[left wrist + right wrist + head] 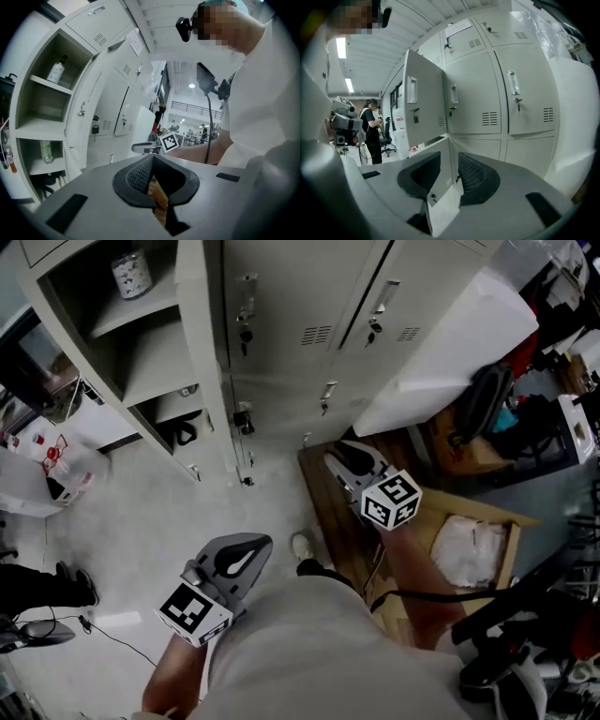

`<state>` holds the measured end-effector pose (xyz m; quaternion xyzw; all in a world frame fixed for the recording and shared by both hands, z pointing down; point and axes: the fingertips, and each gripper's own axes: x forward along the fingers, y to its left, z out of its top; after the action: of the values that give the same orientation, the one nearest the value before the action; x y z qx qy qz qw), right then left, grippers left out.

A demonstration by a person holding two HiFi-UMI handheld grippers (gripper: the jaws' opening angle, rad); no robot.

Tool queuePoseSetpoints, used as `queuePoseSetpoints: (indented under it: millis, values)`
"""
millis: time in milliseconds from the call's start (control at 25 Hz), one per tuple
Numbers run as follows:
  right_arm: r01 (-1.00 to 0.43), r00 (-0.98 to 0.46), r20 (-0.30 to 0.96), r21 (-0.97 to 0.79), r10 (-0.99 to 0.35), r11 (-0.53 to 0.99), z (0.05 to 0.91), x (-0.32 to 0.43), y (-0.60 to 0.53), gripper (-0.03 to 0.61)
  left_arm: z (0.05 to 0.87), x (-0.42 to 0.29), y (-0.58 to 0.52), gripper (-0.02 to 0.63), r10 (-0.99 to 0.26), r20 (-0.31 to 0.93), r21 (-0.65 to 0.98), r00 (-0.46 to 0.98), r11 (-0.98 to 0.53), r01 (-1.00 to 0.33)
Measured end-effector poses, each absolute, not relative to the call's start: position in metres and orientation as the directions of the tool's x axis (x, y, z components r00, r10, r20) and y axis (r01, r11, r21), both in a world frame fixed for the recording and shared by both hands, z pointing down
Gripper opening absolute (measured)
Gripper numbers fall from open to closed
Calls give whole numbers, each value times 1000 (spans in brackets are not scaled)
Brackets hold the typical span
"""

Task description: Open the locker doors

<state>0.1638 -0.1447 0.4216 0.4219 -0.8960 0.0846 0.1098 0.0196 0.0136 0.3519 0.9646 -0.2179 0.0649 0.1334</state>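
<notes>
Fingers (139,176) of the left gripper (153,159): black pads with a fine mesh-ribbed face, tips drawn together, only a thin slit behind them, and nothing held. The body is matte grey plastic, broad and flat-topped.

- Locker bank (117,110): beyond and left of these fingertips, well apart from them. It is pale grey-beige painted sheet metal.
- Open compartment (40,101): far left of the fingers, with flat shelves. A white pump bottle (56,70) stands upright on the upper shelf.
- Open door (84,105): just right of that compartment, swung out and seen nearly edge-on. It has a small bright handle.
- Closed doors (123,115): further right, above the fingertips. They are flat panels with louvred vent slots and lock fittings.

Fingers (474,176) of the right gripper (449,160): the same black ribbed pads, set wide apart and empty. The body is grey, and its marker cube (391,500) carries black-and-white squares.

- Person (370,129): far left of these fingers, in dark clothes, standing by an office chair.
- Open upper door (423,98): above the left finger, hinged outward. It has a recessed upright handle and a key lock.
- Lower door (440,180): its edge shows in the gap between the fingers. It lies beyond them and does not touch them.
- Shut doors (527,93): above and right of the right finger. They are smooth rectangular panels with rounded corners, slim metal handles, locks and louvre slots.
</notes>
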Motion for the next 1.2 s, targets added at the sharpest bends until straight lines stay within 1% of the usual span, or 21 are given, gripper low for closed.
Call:
queuePoseSetpoints:
  millis: [160,440,520,680,1200]
  values:
    - [-783,-601,294,-33,-743,621,453,215,-197,110,357,78,-14,11,-405,205,219,891,-868,-446]
    - [-770,-606,380,-61,-699,635,527,263,-268,110,372,137,-49,11,-476,283,252,833,-801,-543]
    - [-775,-601,394,-74,-696,628,545,274,-289,110,378,146,-55,11,-480,312,253,820,-790,-558]
    - [-781,-591,412,-75,-693,620,574,287,-327,110,379,156,-73,11,-512,331,282,793,-748,-601]
    - [-777,-577,485,-79,-657,625,648,282,-405,112,389,164,-108,11,-556,388,283,735,-687,-669]
